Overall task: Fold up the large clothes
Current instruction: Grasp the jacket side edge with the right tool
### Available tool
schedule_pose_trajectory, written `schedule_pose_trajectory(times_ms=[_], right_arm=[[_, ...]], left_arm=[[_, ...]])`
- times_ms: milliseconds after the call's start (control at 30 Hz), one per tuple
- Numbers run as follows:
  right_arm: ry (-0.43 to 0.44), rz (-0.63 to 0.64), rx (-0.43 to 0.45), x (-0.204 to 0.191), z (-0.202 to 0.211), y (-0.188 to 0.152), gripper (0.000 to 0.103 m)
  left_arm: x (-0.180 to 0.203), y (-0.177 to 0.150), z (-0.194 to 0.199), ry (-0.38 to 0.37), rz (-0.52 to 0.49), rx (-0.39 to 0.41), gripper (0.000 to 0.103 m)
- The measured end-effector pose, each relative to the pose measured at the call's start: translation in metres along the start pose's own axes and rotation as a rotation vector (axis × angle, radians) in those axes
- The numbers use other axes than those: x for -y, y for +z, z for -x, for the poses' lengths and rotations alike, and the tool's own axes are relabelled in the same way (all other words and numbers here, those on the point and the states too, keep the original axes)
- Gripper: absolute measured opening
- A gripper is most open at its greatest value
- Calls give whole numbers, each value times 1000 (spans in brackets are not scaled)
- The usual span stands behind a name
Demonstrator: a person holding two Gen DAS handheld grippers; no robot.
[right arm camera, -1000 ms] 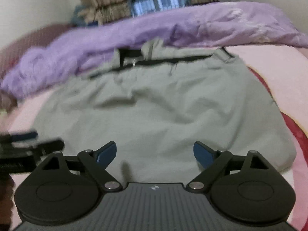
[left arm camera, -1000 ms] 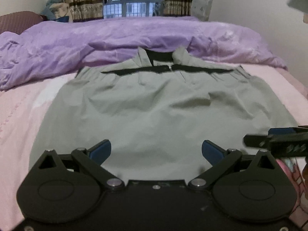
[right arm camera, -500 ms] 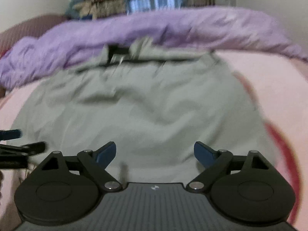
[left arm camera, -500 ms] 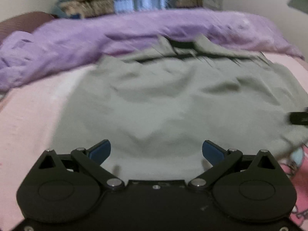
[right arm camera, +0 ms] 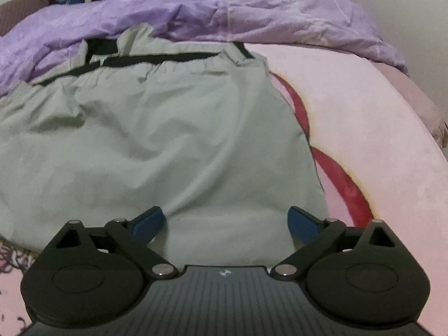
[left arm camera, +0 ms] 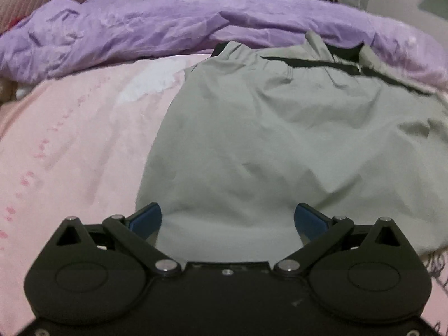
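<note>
My left tongs (left arm camera: 228, 219) spread wide, gripping nothing, low over hem of grey-green jacket (left arm camera: 280, 140). My right tongs (right arm camera: 226, 221) same. Jacket flat on pink sheet (left arm camera: 70, 140), collar at 12 o'clock against purple duvet (right arm camera: 252, 14).

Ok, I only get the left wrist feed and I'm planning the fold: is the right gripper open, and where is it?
Observer: The right gripper is open and empty, poised over the near hem of the grey garment, close to its right corner.
Operator: What is next to the garment on that side?
Observer: Its right edge lies on the pink sheet, alongside a red curved stripe printed on it.
</note>
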State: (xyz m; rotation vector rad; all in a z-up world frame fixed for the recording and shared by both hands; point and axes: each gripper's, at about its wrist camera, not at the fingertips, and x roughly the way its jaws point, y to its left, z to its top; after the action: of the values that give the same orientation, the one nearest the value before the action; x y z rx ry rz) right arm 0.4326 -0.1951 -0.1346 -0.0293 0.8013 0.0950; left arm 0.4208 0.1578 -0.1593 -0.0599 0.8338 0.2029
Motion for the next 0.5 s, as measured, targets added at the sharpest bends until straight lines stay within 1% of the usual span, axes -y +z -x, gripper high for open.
schedule_pose_trajectory(times_ms=[67, 167, 233, 300, 400, 433, 467, 500], right_arm=[[4, -28, 15, 7, 6, 1, 103], [1, -61, 35, 18, 11, 4, 103], [-6, -79, 49, 27, 14, 4, 103], [-22, -104, 52, 36, 13, 5, 103], [-36, -158, 17, 50, 1, 3, 103], [-35, -166, -10, 52, -7, 3, 103], [-40, -164, -39, 53, -14, 1, 103], [-46, -156, -69, 54, -23, 0, 103]], left_arm=[[-1, 5, 6, 49, -5, 13, 103], [-12, 9, 18, 109, 44, 78, 103], [-19, 12, 22, 99, 63, 109, 103], [-25, 13, 16, 99, 59, 89, 103], [-27, 5, 0, 122, 36, 17, 103], [-30, 1, -6, 106, 42, 17, 103], [-36, -6, -3, 84, 72, 35, 103], [-41, -9, -2, 66, 109, 33, 103]])
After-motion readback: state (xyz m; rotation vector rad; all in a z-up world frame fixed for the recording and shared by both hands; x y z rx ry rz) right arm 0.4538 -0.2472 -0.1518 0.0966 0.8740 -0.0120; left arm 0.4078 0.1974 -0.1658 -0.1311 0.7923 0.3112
